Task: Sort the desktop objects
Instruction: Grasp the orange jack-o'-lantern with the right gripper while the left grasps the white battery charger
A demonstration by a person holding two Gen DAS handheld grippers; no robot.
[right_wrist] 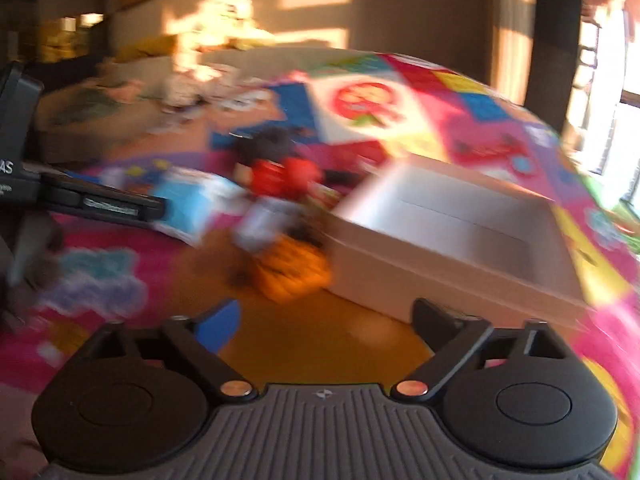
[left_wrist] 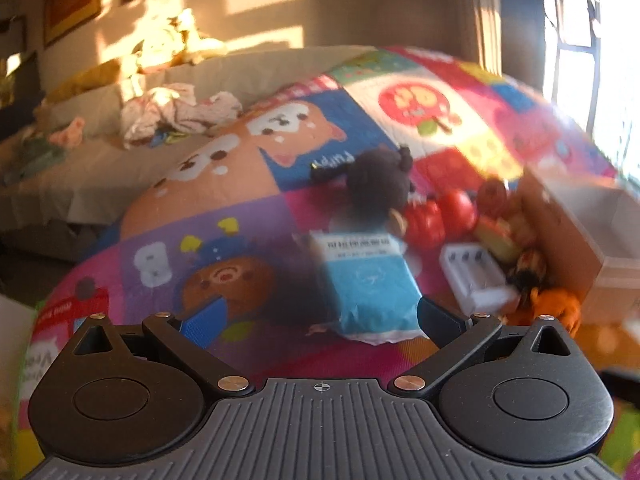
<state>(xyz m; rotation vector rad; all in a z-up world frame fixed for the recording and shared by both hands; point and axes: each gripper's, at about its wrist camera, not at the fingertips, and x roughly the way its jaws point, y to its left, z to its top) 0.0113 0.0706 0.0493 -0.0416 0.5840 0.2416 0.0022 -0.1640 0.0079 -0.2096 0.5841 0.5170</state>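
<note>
while both tools gape empty, left tool (left_wrist: pixel 320 326) nears blue packet (left_wrist: pixel 370 284); right tool (right_wrist: pixel 326 318) near box rim (right_wrist: pixel 440 276).

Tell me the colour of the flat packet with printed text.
Blue with a white top; left wrist view shows it best.

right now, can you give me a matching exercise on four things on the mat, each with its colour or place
Things:
1. packet
2. charger
3. box
4. plush

Descriptions:
a. dark, beyond the packet
b. blue and white, between the left gripper's open fingers
c. white, with slots, right of the packet
d. open and empty, at the right of the pile

Pairs: 1-b, 2-c, 3-d, 4-a
</note>
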